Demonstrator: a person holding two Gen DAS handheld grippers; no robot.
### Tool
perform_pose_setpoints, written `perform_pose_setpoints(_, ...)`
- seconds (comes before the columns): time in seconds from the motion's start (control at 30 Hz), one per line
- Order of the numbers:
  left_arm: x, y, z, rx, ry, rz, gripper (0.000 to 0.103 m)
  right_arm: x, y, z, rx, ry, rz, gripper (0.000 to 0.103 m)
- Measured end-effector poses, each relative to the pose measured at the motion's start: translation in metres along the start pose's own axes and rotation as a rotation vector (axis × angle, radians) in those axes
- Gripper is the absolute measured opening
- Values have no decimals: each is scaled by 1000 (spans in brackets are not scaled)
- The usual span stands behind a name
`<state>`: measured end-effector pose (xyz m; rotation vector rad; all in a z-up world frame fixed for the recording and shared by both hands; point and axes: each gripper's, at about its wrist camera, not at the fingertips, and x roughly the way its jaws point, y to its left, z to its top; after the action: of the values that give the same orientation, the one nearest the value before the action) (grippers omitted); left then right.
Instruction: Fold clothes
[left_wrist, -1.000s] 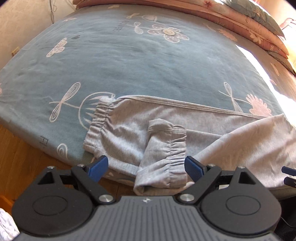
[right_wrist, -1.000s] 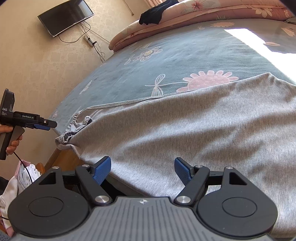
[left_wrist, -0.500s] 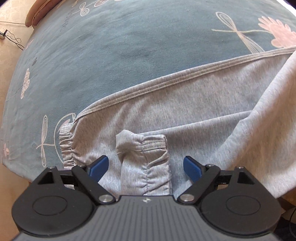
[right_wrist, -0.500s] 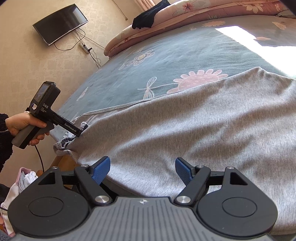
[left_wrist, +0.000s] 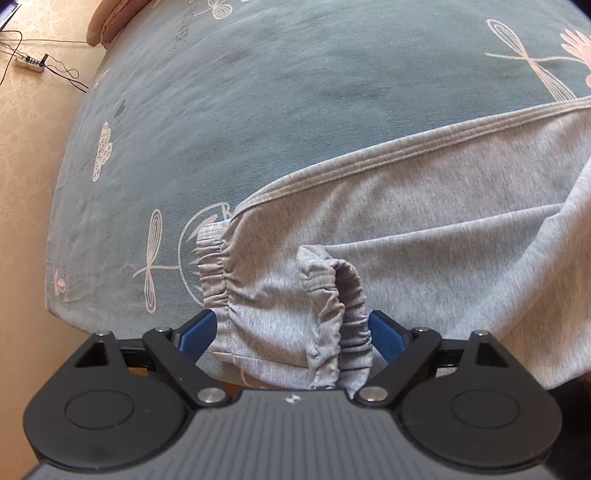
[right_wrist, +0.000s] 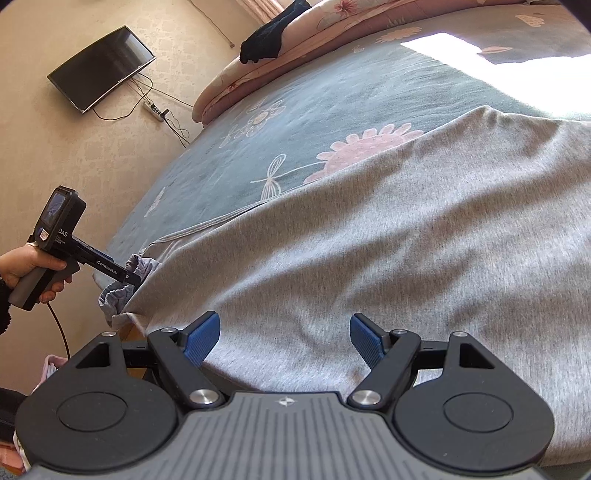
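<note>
- Lying on the blue-grey bedspread (left_wrist: 295, 110) near the bed's edge, the grey sweatpants (left_wrist: 424, 229) spread flat, with two elastic cuffs at the leg ends.
- One gathered cuff (left_wrist: 343, 317) stands folded up between the blue pads of the left gripper (left_wrist: 291, 332); the other cuff (left_wrist: 212, 269) lies flat just beyond the left pad.
- Left gripper fingers (left_wrist: 197, 332) are wide apart, one on each side of the leg ends; they press nothing closed, though the right-hand pad sits right against the raised cuff.
- From the right wrist view, a hand (right_wrist: 29, 269) holds the left gripper (right_wrist: 129, 277) by its pistol handle, tilted down, its tip at the cuffs by the bed's edge.
- Right gripper (right_wrist: 284, 338) hovers low over the broad upper part of the sweatpants (right_wrist: 388, 258); its fingers (right_wrist: 201, 338) are wide apart, with grey cloth between them but nothing clamped.
- Sweatpants fabric is soft heathered knit, with a stitched seam along the far edge and ribbed, puckered cuffs.
- Bedspread carries pale pink flower and dragonfly prints; a pink floral quilt (right_wrist: 332, 26) is rolled along the far side, with a dark garment (right_wrist: 269, 37) on it.
- A television (right_wrist: 101, 68) hangs on the beige wall above a power strip (right_wrist: 155, 109).
</note>
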<state>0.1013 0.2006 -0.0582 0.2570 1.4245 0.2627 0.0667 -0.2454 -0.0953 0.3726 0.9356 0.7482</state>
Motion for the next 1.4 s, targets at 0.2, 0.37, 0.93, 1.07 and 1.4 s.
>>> perform_pose_setpoints(0.2, 24, 34, -14, -148, 26, -149, 88, 3, 2, 0, -3, 14, -8, 81)
perform_pose_setpoints(0.37, 26, 58, -24, -179, 5, -86, 85, 5, 8, 0, -19, 22, -28, 81)
perform_pose_setpoints(0.93, 49, 107, -25, -295, -67, -292, 80, 22, 29, -5, -69, 87, -59, 86)
perform_pose_setpoints(1.07, 59, 111, -24, -284, -86, -284, 83, 20, 36, -6, -106, 81, -59, 86)
perform_pose_setpoints(1.4, 12, 117, -71, -413, -317, -447, 85, 19, 57, -8, -189, 54, -35, 86)
